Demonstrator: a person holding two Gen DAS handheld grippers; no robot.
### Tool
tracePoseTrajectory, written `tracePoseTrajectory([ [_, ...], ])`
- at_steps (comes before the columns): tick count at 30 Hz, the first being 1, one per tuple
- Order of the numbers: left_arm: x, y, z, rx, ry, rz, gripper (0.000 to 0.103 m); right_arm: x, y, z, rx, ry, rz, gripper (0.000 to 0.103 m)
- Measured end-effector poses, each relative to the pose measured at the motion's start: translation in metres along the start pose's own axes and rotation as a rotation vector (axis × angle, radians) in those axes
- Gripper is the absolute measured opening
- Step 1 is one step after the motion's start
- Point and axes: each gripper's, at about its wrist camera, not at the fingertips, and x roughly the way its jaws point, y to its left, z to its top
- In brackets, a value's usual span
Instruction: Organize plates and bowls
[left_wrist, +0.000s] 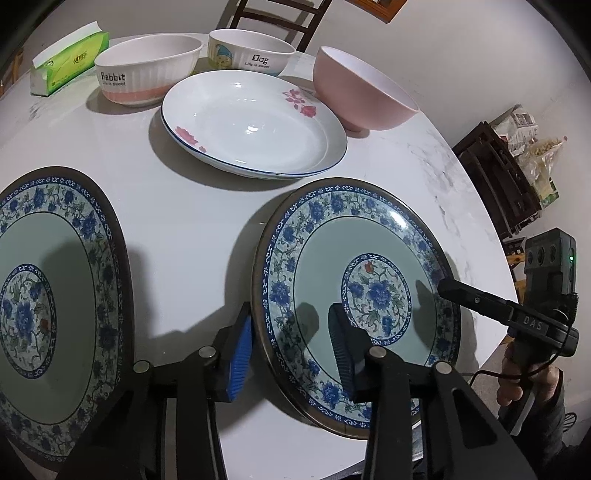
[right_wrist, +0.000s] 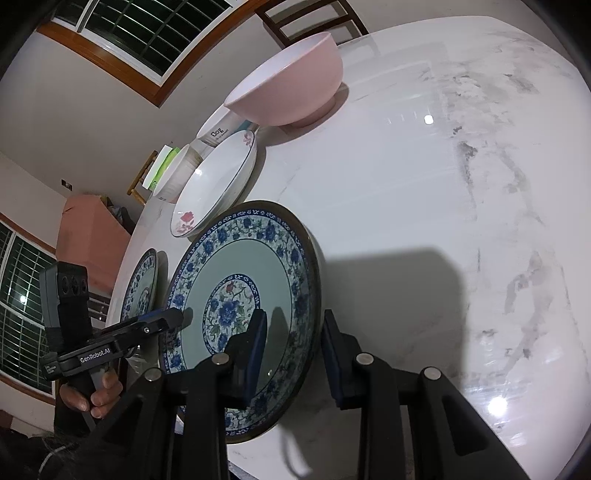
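A blue floral plate (left_wrist: 351, 236) (right_wrist: 251, 258) lies on the white marble table (left_wrist: 192, 210) right in front of both grippers. My left gripper (left_wrist: 290, 317) stands astride the plate's left rim: the blue pad is against the outer edge and the dark finger (left_wrist: 343, 347) hovers over the plate's face with a visible gap, so it is open. My right gripper (right_wrist: 294, 321) straddles the right rim and is shut on it. A second blue floral plate (left_wrist: 48, 277) lies to the left.
Behind are a white rose plate (left_wrist: 255, 125), a pink bowl (left_wrist: 354, 92), a "Rabbit" bowl (left_wrist: 147, 74), a "Dog" bowl (left_wrist: 251, 51) and a tissue pack (left_wrist: 70, 59). The table edge curves close on the right, with a dark wooden rack (left_wrist: 495, 173) beyond.
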Motion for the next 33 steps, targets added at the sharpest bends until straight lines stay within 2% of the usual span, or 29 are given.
tracePoseTrajectory([
  [3,0.001,-0.003,0.0,0.011,-0.001,0.016,0.035,0.001,0.0,0.0,0.018,-0.004,0.002,0.029],
  [7,0.002,-0.007,-0.001,0.04,-0.007,0.057,0.032,0.002,0.004,-0.002,-0.012,-0.013,-0.066,0.015],
  [13,0.001,-0.005,-0.001,0.041,-0.011,0.094,0.021,0.003,0.006,-0.003,-0.006,-0.02,-0.09,0.015],
  [20,-0.002,-0.002,-0.001,0.015,-0.011,0.091,0.02,0.001,0.011,-0.002,-0.005,-0.031,-0.104,0.015],
  [33,-0.025,0.002,0.004,-0.005,-0.061,0.11,0.02,-0.004,0.034,0.006,-0.038,-0.049,-0.094,0.015],
])
